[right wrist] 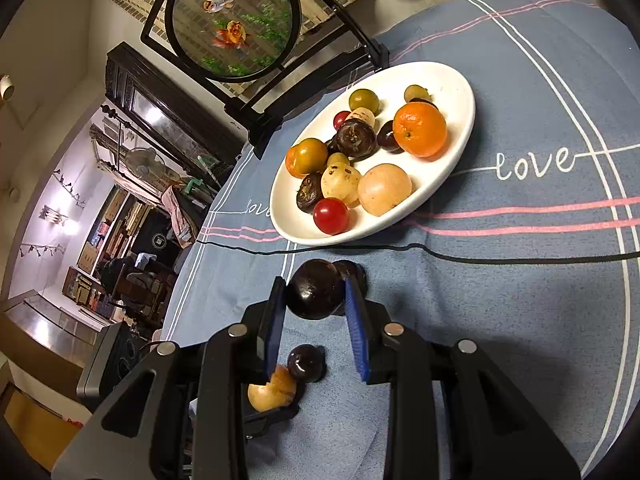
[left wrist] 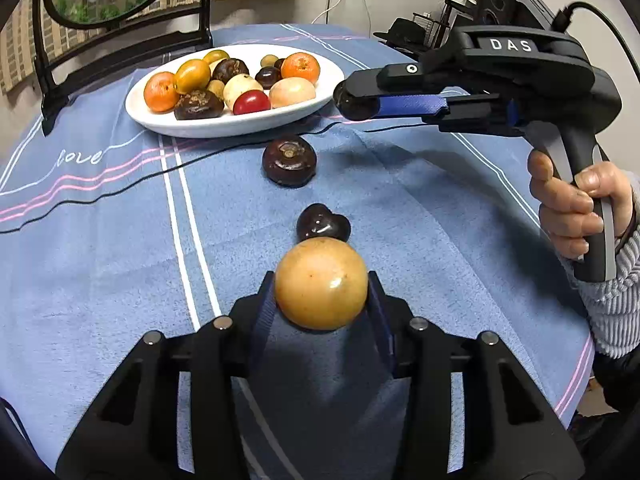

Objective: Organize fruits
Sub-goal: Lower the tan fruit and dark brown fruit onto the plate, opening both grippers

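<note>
A round tan-yellow fruit (left wrist: 321, 283) with smooth, glossy skin sits nearest, between the two pads of the left gripper (left wrist: 321, 296), on the blue cloth-covered surface (left wrist: 100, 280). Just beyond it lies a small dark heart-shaped fruit (left wrist: 323, 223), and farther on a flattened dark brown water chestnut (left wrist: 289, 160), stem scar up. Another dark glossy round fruit (right wrist: 316, 289) is clamped in the right gripper (right wrist: 316, 292), above the cloth near the white oval plate (left wrist: 240, 126), piled with mandarins, cherry tomatoes, chestnuts and pale fruits.
</note>
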Action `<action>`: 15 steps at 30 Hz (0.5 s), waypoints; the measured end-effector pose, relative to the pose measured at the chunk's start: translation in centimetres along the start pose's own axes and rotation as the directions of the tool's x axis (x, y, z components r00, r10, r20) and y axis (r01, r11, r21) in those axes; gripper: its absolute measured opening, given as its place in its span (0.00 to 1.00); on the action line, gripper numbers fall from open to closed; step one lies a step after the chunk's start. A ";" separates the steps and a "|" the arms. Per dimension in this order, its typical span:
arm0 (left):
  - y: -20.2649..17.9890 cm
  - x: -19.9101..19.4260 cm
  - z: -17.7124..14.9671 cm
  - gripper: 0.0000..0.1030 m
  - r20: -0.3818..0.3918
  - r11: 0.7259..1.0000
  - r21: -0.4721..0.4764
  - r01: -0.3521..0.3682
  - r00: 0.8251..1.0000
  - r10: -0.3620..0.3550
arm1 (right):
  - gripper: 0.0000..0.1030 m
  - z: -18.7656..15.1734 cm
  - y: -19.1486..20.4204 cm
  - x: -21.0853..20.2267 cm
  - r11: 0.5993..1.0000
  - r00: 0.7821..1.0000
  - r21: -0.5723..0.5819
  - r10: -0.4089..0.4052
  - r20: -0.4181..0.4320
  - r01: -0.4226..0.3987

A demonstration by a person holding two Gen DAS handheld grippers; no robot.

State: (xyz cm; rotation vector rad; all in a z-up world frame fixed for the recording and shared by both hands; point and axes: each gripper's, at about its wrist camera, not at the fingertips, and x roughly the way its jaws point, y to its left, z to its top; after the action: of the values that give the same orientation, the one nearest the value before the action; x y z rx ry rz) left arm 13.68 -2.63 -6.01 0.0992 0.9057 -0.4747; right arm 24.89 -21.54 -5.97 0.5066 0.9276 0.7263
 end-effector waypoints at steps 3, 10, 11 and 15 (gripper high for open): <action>0.2 -1.2 0.6 0.43 0.050 1.000 -0.005 -0.026 0.998 0.026 | 0.29 0.1 0.2 -0.3 1.000 1.000 -0.009 -0.007 0.016 0.007; 3.8 -3.0 9.1 0.43 0.160 0.993 -0.044 -0.105 0.981 0.111 | 0.29 4.3 1.9 -1.0 0.995 0.995 -0.060 -0.072 0.074 0.077; 4.7 -2.3 10.7 0.43 0.166 0.990 -0.064 -0.123 0.977 0.132 | 0.29 5.2 2.0 -0.9 0.995 0.994 -0.059 -0.070 0.082 0.075; 6.4 0.8 13.5 0.43 0.153 0.987 -0.113 -0.111 0.980 0.128 | 0.29 8.6 2.3 0.6 0.995 0.990 -0.062 -0.075 0.118 0.083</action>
State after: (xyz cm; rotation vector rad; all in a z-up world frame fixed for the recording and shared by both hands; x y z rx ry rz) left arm 26.82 -1.01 1.02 0.0202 0.7605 -0.3180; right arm 31.73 -20.29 -0.36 0.4458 0.8081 0.6473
